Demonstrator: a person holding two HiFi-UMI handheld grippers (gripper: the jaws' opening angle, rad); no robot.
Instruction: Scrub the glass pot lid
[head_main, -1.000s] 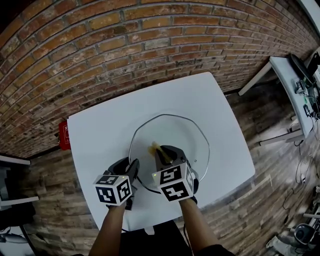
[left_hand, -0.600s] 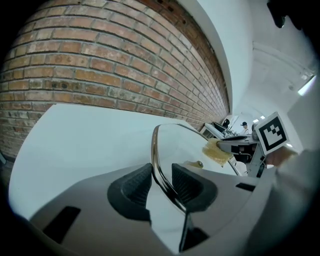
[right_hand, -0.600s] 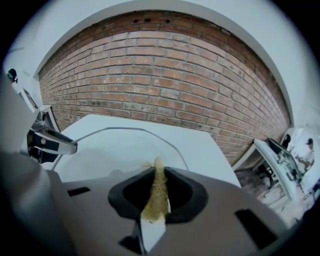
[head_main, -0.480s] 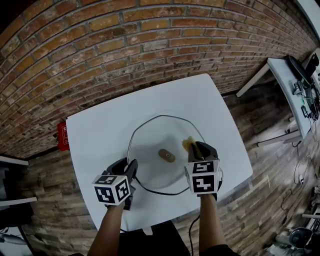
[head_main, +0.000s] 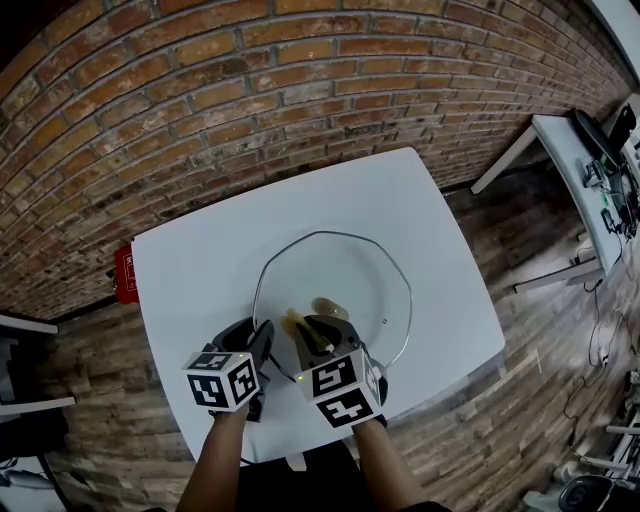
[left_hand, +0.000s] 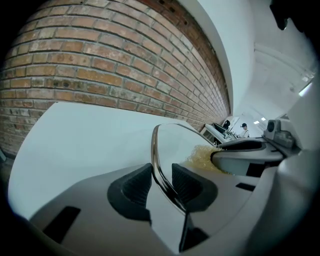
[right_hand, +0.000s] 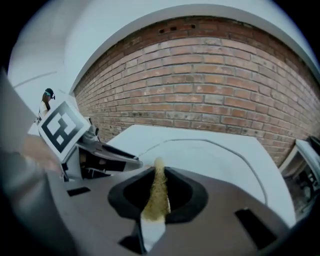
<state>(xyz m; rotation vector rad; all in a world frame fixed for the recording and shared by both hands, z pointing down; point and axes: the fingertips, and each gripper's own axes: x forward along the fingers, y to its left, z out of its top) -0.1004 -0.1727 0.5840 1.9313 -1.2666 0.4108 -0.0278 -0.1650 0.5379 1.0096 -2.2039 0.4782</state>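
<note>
Left claw (head_main: 262, 332) clenched on glass lid (head_main: 350, 275) rim (lid on white desk (head_main: 200, 250)). Right claw (head_main: 320, 334) grasps yellow scourer (head_main: 296, 321) on it.

The white table (head_main: 200, 260) has open room around the glass lid (head_main: 340, 265). The brick wall (head_main: 250, 90) stands behind. The left gripper (head_main: 262, 336) and right gripper (head_main: 318, 335) crowd the lid's near edge.

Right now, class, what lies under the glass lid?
Through the clear lid only the white table shows. Whatever lies beneath the knob, the scrubber and the right tongs is covered.
</note>
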